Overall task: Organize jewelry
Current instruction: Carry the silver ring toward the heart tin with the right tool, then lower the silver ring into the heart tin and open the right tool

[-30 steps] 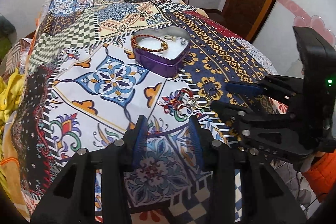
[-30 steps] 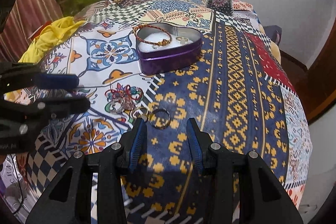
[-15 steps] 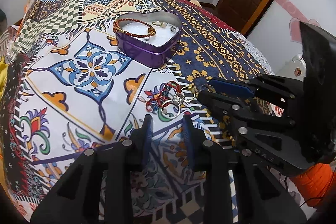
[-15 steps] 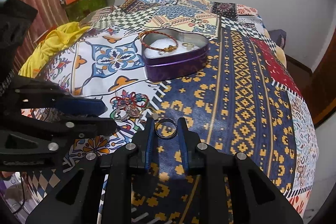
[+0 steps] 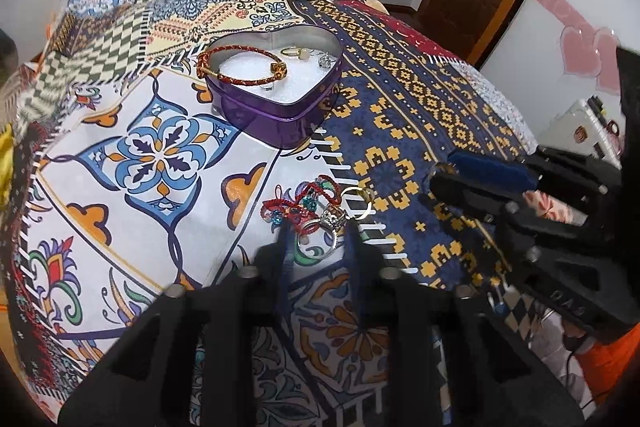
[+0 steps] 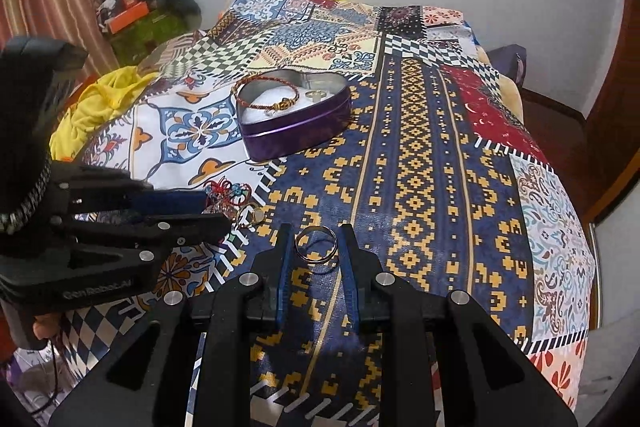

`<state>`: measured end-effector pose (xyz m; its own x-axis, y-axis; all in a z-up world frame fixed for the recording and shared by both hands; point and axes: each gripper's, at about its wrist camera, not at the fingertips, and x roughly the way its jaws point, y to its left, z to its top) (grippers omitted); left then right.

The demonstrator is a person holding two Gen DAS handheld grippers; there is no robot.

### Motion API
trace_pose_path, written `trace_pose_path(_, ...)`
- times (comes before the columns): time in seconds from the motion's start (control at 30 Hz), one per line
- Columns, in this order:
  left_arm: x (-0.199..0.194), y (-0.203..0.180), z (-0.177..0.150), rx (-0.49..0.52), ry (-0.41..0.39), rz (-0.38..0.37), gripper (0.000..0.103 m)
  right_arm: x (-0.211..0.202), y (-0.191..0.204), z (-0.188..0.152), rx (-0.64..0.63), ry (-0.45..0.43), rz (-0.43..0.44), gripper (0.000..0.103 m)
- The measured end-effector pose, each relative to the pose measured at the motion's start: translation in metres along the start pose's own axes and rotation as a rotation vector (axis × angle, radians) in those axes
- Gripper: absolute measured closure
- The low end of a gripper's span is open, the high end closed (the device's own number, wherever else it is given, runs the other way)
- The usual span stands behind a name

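Right wrist view, entry one: my right hand-held gripper [image 6: 314,251] has narrowed over the past second and now brackets the silver ring [image 6: 316,246] on the bedspread [image 6: 420,163]; fingers part-open, close beside the band, contact uncertain. Pickup looks imminent, I judge. Entry two: my left hand-held gripper [image 5: 316,241] has come forward to the tangled jewelry pile [image 5: 316,209], fingers apart, tips at a ring there, nothing clamped. Entry three: heart tin [image 6: 296,115], farther up the bed, already carries a braided bracelet [image 6: 266,95].
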<state>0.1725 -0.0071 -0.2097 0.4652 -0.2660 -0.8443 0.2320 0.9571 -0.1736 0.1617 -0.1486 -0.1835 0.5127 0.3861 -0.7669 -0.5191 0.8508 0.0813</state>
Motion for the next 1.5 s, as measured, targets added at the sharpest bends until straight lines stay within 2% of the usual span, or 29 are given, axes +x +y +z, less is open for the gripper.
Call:
trace_pose_path(0.3,-0.013,0.001,-0.006,0.002,-0.005,0.004,0.084,-0.007,0.003,0.007,0.0,-0.022,0.002,0.083)
trace_pose_path(0.53,-0.038,0.002,-0.005,-0.001,-0.062,0.015,0.084,-0.013,0.005,0.012,0.007,-0.043,0.004,0.083)
trace_pose_path(1.07,-0.083,0.012,0.017,-0.014,-0.197,0.044,0.084,-0.029,0.006,0.035,0.014,-0.116,0.001,0.083)
trace_pose_path(1.5,-0.091,0.021,0.043,-0.016,-0.261,0.054,0.084,-0.024,0.007,0.06,0.017,-0.161,0.019,0.083)
